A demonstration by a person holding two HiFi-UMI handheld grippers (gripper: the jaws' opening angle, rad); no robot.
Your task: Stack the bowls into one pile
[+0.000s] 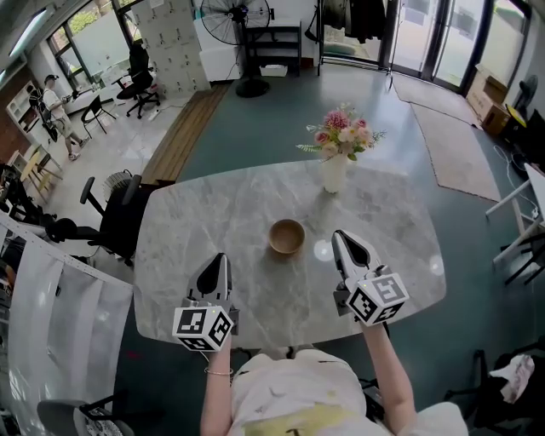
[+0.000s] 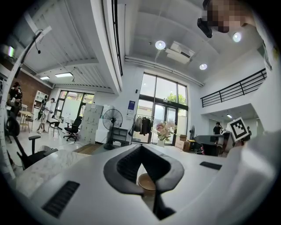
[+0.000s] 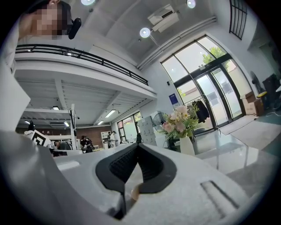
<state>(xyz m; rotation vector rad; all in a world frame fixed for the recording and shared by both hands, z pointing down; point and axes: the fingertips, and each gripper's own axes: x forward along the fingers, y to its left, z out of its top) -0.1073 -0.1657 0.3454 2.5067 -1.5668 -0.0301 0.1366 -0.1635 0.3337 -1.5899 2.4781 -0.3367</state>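
While both tools hover level over the near half of the marble table (image 1: 213,209), a person at its near edge holds one in each hand. Left gripper (image 1: 222,258): jaws clenched tip to tip with nothing between them, as its own view confirms (image 2: 141,148). Right gripper (image 1: 340,234): likewise clenched and empty (image 3: 137,146). Each carries its marker cube at the rear, close to the person's wrists.

Task object: a tan wooden bowl (image 1: 287,236) stands upright near the middle of the table, between the two grippers and slightly beyond their tips, touching neither and nearer the right one. (Whether a second bowl is nested inside it cannot be told from where it sits.) The left gripper view shows the bowl (image 2: 146,181) low in the gap beneath the closed jaws, resting on the tabletop ahead of them; the right gripper view catches only a sliver of its rim (image 3: 133,192).

Other items: a white vase (image 1: 334,173) holding pink flowers (image 1: 342,129) stands on the far side of the table, beyond the bowl and well apart from it. A black office chair (image 1: 115,213) is drawn up at the table's left side. Farther off stand a pedestal fan (image 1: 238,17) and a long wooden bench (image 1: 183,136) on the floor.
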